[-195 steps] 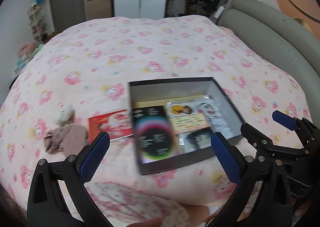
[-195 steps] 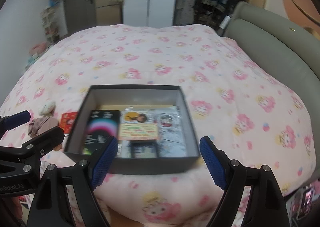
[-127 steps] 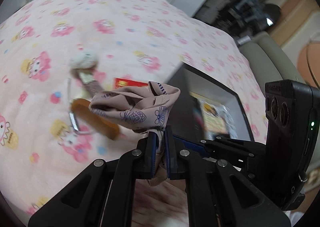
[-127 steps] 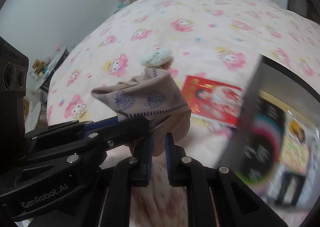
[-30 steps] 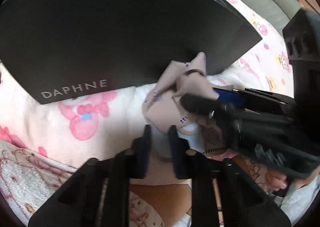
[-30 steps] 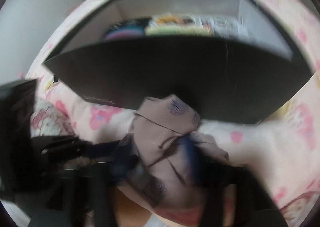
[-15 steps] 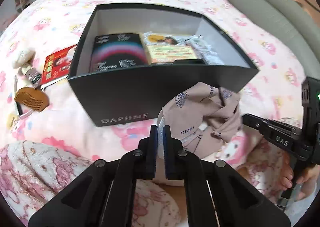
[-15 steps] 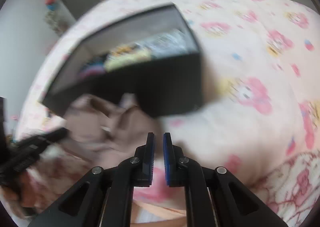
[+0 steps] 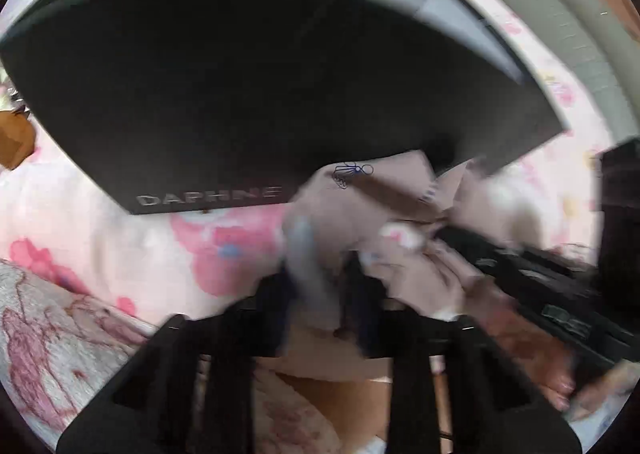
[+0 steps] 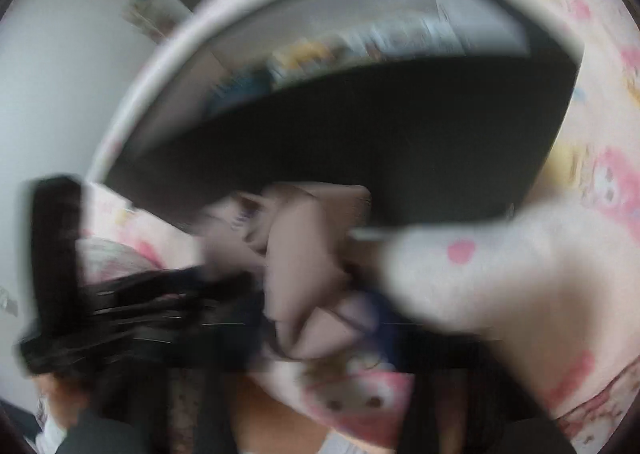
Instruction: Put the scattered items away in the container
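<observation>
1. Since half a second ago both views have closed in on the black box (image 9: 280, 86), whose dark outer wall now fills most of each picture, where before its open top and contents were plainly seen from above.
2. Left hand-held gripper (image 9: 320, 294): its jaws have just been easing apart a little, yet the beige printed cloth (image 9: 384, 210) still sits pinched between the blue pads, so it is grasping the cloth.
3. Right hand-held gripper (image 10: 320, 318): motion blur hides the pads; the jaws seem clenched, with folds of the same cloth (image 10: 304, 254) bunched at its tip, but whether they actually pinch it I cannot tell.
4. That cloth is soft, thin and crumpled, pale beige with small dark-blue line drawings on it. It lies outside the box, against the foot of the near wall, on the bed's quilt (image 9: 100, 222).
5. Matt black card forms the box, straight-walled, with pale lettering "DAPHNE" low on the near wall and a grey lining inside.
6. In the right wrist view blurred colourful flat packets (image 10: 360, 46) show over the box's rim.
7. Padded and white, the quilt carries pink cartoon prints.
8. At the left edge of the left wrist view sits a brown wooden comb (image 9: 14, 140) on the quilt.
</observation>
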Demonstrator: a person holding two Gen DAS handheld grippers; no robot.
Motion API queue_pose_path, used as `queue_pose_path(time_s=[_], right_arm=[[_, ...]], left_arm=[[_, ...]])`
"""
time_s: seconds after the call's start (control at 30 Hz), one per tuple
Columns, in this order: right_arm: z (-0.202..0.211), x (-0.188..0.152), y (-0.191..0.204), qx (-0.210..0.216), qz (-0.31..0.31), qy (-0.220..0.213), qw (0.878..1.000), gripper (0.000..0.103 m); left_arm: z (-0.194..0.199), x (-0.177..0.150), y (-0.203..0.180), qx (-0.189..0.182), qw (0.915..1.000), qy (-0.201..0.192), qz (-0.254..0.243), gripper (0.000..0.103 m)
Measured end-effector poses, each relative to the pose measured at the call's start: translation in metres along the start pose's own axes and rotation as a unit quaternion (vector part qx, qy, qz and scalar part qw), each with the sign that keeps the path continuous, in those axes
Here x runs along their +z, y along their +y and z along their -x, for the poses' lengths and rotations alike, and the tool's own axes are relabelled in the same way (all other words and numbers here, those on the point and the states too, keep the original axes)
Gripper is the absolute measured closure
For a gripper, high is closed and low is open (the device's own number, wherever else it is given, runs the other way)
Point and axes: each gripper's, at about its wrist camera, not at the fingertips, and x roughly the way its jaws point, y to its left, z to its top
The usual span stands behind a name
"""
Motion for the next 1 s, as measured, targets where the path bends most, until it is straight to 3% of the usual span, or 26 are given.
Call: queue_pose_path(time_s=[0.1,0.2,0.27,0.37,0.43,0.5,0.53,0.57,0.83,1.0], right_arm=[[0.025,-0.009,0.0,-0.002,0.012,-0.035,0.999,0.097],[0.041,-0.018,-0.004,-0.03,0.016,-0.051,0.998,0.098],[0.036,-0.022,-0.013,-0.059,0.007,-0.039,0.997,0.098],[0.03,-0.023,-0.022,-0.048,-0.023,-0.03,0.998,0.098],[0.031,-0.022,-0.016,-0.046,-0.008,-0.036,0.998,0.097],[0.03,-0.02,-0.012,-0.036,0.002,-0.037,0.999,0.097],[0.028,-0.02,-0.01,-0.03,0.003,-0.036,0.999,0.097],[0.029,-0.02,-0.009,-0.024,0.003,-0.039,0.999,0.098],[0.092,-0.002,0.016,-0.003,0.036,-0.117,0.993,0.099],[0.138,0.04,0.042,0.004,0.089,-0.162,0.983,0.099]], left_arm=[[0.03,-0.002,-0.006,0.013,0.9991,-0.035,-0.02,0.093],[0.045,-0.001,0.0,0.0,0.9993,-0.036,-0.011,0.092],[0.041,-0.001,0.005,0.008,0.9998,-0.018,-0.006,0.082],[0.029,0.001,0.013,0.015,0.9997,0.004,0.017,0.064],[0.022,0.004,0.018,0.009,0.9997,0.005,0.023,0.062],[0.013,0.011,0.021,-0.005,0.9996,0.007,0.026,0.068],[0.009,0.014,0.019,-0.008,0.9997,0.014,0.02,0.092],[0.008,0.015,0.015,-0.009,0.9998,0.015,0.012,0.095],[0.077,0.027,-0.01,-0.053,0.996,-0.068,-0.025,0.101],[0.125,0.061,-0.02,-0.062,0.9871,-0.137,-0.054,0.101]])
